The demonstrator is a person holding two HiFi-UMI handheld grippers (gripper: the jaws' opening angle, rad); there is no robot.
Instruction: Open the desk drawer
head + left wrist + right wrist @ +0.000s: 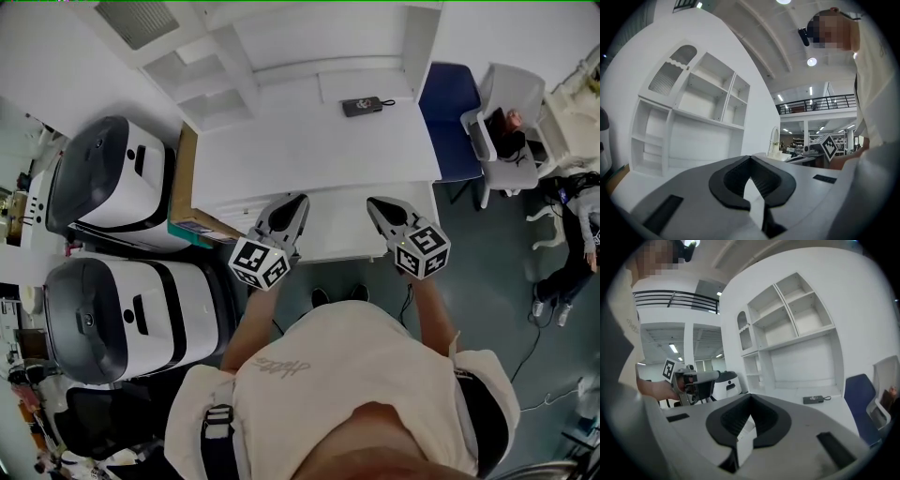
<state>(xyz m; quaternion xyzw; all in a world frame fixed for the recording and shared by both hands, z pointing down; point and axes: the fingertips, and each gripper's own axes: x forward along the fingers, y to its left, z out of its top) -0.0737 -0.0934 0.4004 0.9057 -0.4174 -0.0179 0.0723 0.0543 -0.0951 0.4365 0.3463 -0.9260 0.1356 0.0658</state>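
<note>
Over the near edge of the white worktop [309, 150], left gripper [298, 202] and right gripper [375, 204], jaws fully closed, empty, dark device [361, 106] farther back, blue chair [450, 103] beside.

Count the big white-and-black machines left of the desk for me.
2. The far machine stands beside the desk's left end. The near machine sits closer to the person, below it in the head view. More could be out of frame.

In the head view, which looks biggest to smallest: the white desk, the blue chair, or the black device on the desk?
1. white desk
2. blue chair
3. black device
The differences are plain.
</note>
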